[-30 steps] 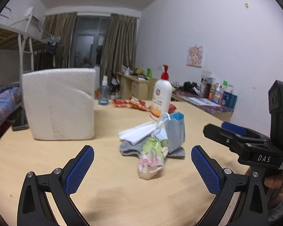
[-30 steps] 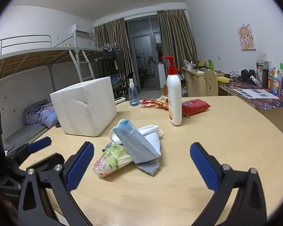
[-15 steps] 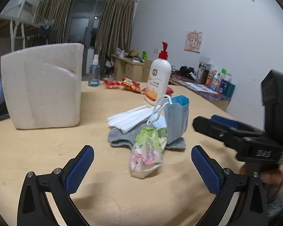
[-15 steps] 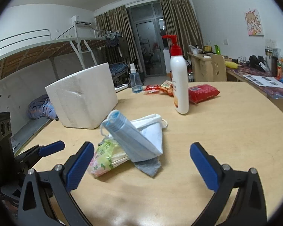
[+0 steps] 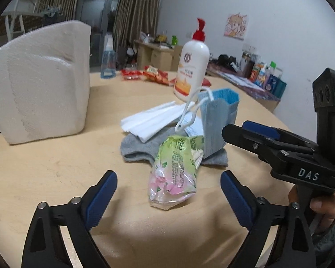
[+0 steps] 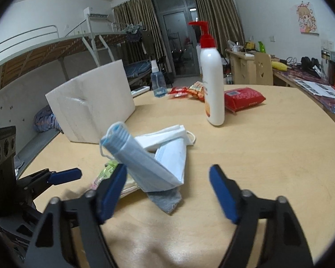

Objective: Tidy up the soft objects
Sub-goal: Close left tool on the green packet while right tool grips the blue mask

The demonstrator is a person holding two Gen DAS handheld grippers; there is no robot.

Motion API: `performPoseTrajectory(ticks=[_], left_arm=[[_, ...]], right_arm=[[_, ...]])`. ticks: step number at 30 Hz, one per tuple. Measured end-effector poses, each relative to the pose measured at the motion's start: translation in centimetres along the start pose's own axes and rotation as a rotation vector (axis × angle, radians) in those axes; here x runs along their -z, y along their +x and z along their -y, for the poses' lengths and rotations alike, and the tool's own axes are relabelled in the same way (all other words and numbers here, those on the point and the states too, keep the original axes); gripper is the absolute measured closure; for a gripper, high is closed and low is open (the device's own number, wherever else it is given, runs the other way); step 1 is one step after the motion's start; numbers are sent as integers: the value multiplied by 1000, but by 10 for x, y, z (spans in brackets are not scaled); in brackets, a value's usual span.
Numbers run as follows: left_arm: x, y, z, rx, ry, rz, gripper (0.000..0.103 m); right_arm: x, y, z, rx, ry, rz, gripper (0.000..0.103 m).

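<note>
On the round table (image 5: 44,178), one small pile of soft things: one grey sock (image 5: 138,148) at the bottom, one white mask (image 5: 151,120) and one pale blue mask (image 6: 174,156) lying over it, one grey-blue mask (image 5: 218,120) propped up on edge, one green tissue pack (image 5: 174,169) leaning off the near side. Beside the pile, one foam block (image 5: 40,82); behind it, one pump bottle (image 5: 191,67), one spray bottle (image 5: 107,60), one red wipes pack (image 6: 243,98), and a few red snack packets (image 5: 145,74), count unclear. Two grippers: left gripper (image 5: 168,192) closing, tissue pack between the jaws, pads not touching it; right gripper (image 6: 167,187) closing around the grey-blue mask's low end, no contact yet.
</note>
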State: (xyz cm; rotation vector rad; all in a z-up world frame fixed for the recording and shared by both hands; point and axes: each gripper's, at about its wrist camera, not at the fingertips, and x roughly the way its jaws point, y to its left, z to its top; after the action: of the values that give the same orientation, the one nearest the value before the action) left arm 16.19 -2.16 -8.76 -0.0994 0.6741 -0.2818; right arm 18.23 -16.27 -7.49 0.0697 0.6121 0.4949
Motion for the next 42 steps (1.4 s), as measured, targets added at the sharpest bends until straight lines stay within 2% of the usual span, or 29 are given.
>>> performPoseTrajectory(ticks=[3,5,9,11,13,17,19,25,32,37,42], left_arm=[[-1,9,0,-15,0,-40,19],[0,12,0,-6,0,-54,29],[0,20,0,-13,-2,-86,44],[0,23,0,-8,-1,-101,53],[1,27,0,-7,3,-118,58],[2,26,2,-5,9,-112,59],[3,24,2,2,9,-101,60],[3,21,1,19,8,-93,62],[4,17,2,45,21,-82,62],[6,16,-1,49,14,-91,64],[9,14,-4,41,21,-108,74]], right_arm=[[1,5,-1,-9,-9,-25,25],[2,8,-2,-21,-14,-39,26],[3,11,-3,-32,-23,-60,39],[4,13,-3,-45,-20,-69,41],[3,14,-2,-44,-17,-73,42],[3,11,-1,-45,-16,-67,44],[2,11,-1,-58,-17,-62,55],[0,6,-7,-70,-44,-32,63],[-5,1,-13,-74,-72,-6,63],[-5,5,-18,-74,-91,-19,63],[-3,0,-24,-98,-126,-20,58]])
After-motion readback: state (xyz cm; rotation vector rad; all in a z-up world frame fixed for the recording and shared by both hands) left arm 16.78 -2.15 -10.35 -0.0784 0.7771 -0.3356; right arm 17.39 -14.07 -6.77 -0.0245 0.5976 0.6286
